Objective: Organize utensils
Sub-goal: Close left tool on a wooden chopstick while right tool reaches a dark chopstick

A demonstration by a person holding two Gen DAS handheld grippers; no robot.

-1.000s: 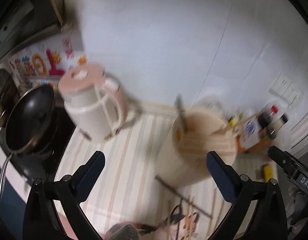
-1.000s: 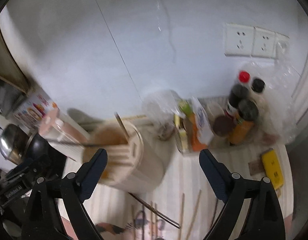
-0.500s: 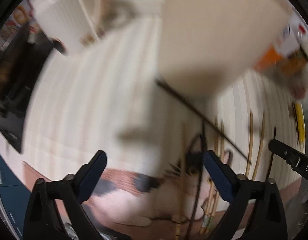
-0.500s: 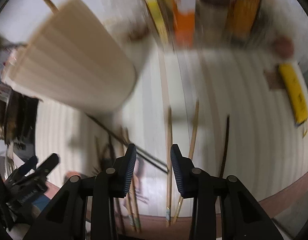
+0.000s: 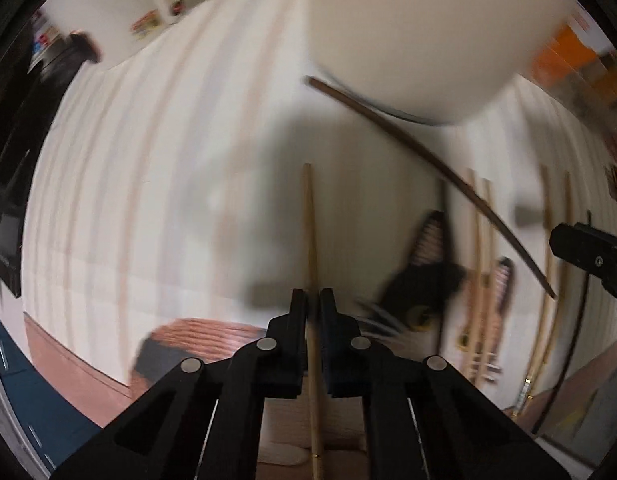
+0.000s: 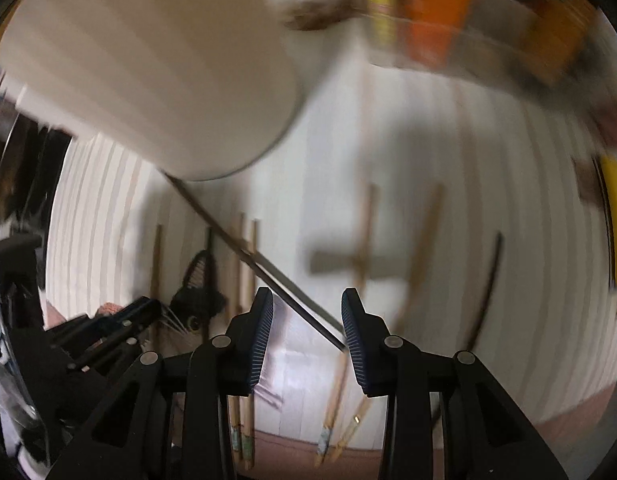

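1 chopstick (image 5: pixel 310 236) in left gripper (image 5: pixel 313 300) (perhaps 8 more loose).

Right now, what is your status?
Left gripper shut on light chopstick. Right gripper half open around dark chopstick, not gripping. Holder close behind.

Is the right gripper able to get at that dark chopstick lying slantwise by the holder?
Probably yes. The right gripper hangs with its jaws apart right over the lower end of the dark chopstick, nothing between them. The cream utensil holder only crowds the stick's far end.
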